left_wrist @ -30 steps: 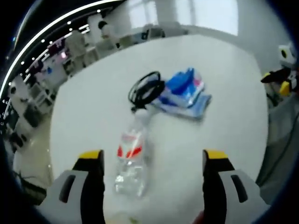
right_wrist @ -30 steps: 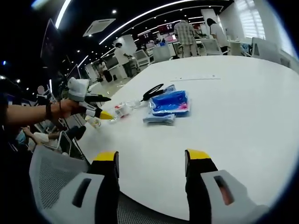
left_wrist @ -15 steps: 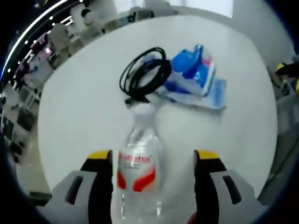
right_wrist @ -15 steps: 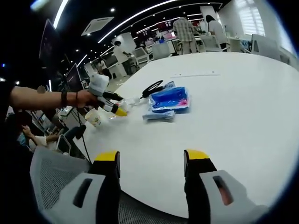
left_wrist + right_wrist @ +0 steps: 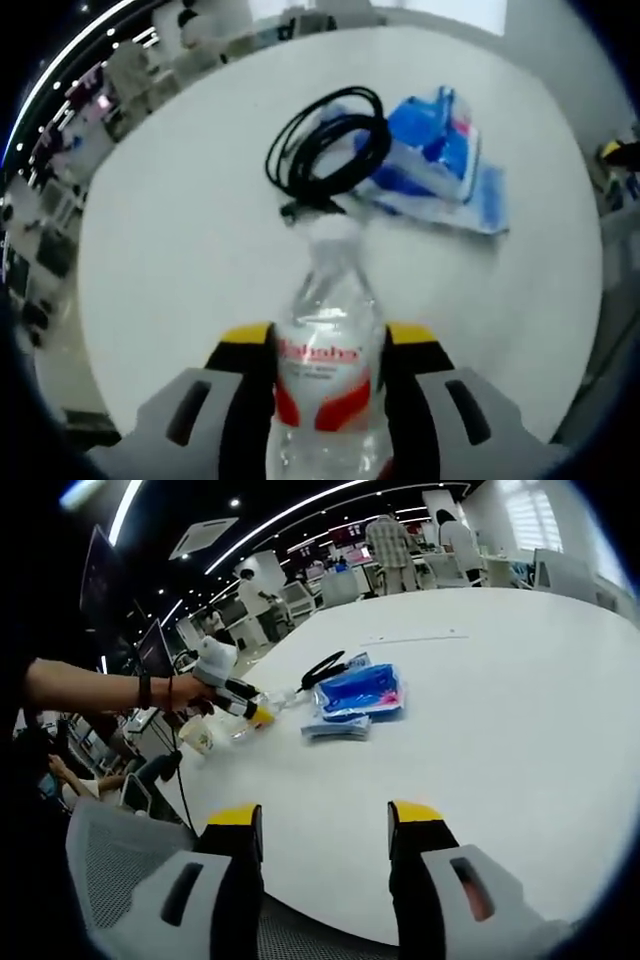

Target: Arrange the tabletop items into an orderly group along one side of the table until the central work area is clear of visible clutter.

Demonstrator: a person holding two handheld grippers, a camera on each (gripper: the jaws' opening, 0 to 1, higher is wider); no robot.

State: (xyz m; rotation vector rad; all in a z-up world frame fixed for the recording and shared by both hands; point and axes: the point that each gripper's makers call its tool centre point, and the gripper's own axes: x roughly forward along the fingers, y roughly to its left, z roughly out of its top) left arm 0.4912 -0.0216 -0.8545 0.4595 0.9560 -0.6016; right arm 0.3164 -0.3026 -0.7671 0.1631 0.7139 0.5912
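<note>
Clamping the clear plastic water bottle (image 5: 327,385) is the step in hand: in the left gripper view the left gripper (image 5: 328,345) has its yellow-tipped jaws closed in against both sides of the bottle at its red-and-white label, so it is grasping the bottle, which lies on its side on the white round table (image 5: 180,220) with its cap end pointing toward the table's middle. Just past the cap lies a coiled black cable (image 5: 328,150), and touching the coil on its far side is a blue plastic packet (image 5: 435,160), apparently resting on a paler pack beneath it, though the blur makes that layering uncertain. In the right gripper view the right gripper (image 5: 325,825) hangs released, jaws apart with nothing between them, above the near edge of the table and a grey mesh chair back (image 5: 110,865); the left gripper shows near the far-left edge beside the bottle. To do this well, the grip should stay on the labelled midsection, firm but not crushing the thin wall, and the bottle should be lifted clear before it travels, since dragging it forward would push the cable and scatter the cluster
</note>
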